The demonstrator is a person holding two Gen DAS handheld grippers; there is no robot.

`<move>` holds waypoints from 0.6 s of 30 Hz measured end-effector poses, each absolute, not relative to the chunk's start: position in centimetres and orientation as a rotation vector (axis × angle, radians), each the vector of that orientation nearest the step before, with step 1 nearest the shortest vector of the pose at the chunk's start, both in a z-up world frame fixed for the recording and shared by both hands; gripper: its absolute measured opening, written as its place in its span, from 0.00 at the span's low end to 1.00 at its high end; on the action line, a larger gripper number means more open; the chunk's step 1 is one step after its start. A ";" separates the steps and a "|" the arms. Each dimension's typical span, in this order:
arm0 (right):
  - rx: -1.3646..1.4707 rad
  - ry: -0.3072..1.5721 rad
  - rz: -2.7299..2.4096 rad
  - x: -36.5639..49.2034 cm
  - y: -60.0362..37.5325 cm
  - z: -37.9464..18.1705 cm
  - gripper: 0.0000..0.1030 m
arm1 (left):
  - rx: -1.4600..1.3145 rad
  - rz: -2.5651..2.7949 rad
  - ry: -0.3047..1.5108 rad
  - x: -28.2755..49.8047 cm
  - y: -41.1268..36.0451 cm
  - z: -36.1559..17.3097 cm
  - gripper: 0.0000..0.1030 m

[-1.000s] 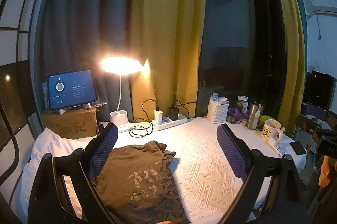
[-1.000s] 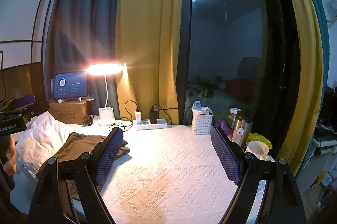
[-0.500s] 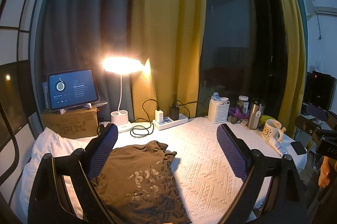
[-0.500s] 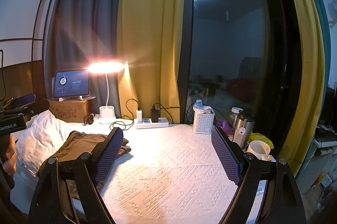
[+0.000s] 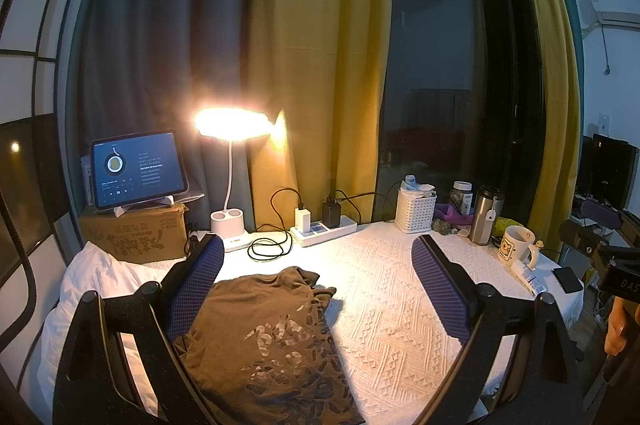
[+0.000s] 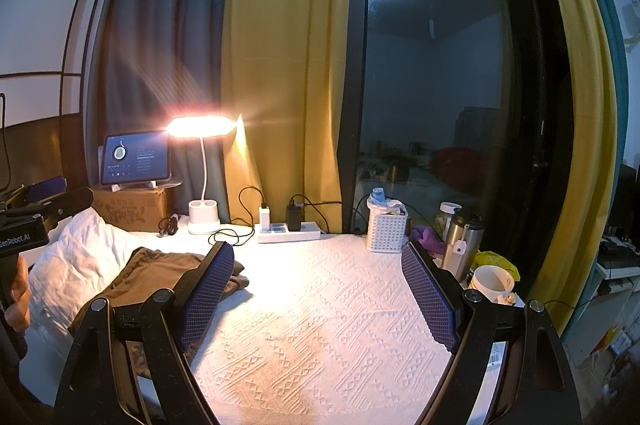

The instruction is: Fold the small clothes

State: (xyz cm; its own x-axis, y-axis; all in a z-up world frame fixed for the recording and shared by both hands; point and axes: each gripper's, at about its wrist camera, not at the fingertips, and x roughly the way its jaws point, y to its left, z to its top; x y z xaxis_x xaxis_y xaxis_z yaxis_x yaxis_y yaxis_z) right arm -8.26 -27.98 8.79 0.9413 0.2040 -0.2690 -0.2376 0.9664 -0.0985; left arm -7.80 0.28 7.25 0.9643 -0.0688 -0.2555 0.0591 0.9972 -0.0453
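Observation:
A brown printed T-shirt (image 5: 272, 337) lies on the white patterned table cover (image 5: 384, 289), on its left side. My left gripper (image 5: 316, 257) hangs open and empty above the shirt's upper edge, its left finger over the shirt's left side. In the right wrist view the shirt (image 6: 160, 273) lies at the left, partly behind the left finger. My right gripper (image 6: 318, 265) is open and empty above the bare middle of the cover (image 6: 320, 305). Each gripper shows at the edge of the other's view.
At the back stand a lit desk lamp (image 5: 232, 125), a tablet (image 5: 136, 169) on a cardboard box, a power strip (image 5: 324, 229) with cables, a white basket (image 5: 416, 211), a steel flask (image 5: 484, 215) and a mug (image 5: 516, 245). A white pillow (image 6: 76, 265) lies at the left.
Both views have shifted very slightly; the grippers stay open and the shirt has not moved.

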 end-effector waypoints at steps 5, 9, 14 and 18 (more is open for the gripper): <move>-0.132 0.265 0.227 -8.2 -27.9 8.3 0.84 | -0.037 -0.066 0.260 -7.8 0.5 7.2 0.92; -0.135 0.269 0.227 -8.1 -27.8 8.1 0.84 | -0.038 -0.065 0.260 -7.8 0.6 7.1 0.92; -0.134 0.273 0.229 -8.0 -27.8 8.1 0.84 | -0.038 -0.064 0.259 -7.8 0.6 7.1 0.92; -0.136 0.271 0.230 -8.0 -27.8 8.0 0.84 | -0.037 -0.065 0.260 -7.8 0.6 7.1 0.92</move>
State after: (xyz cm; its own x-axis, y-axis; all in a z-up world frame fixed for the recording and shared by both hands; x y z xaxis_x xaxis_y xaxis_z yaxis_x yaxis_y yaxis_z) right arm -7.98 -27.79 8.04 0.9376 0.2059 -0.2803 -0.2422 0.9649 -0.1016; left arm -7.79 0.64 7.14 0.9643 -0.0686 -0.2557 0.0591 0.9973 -0.0447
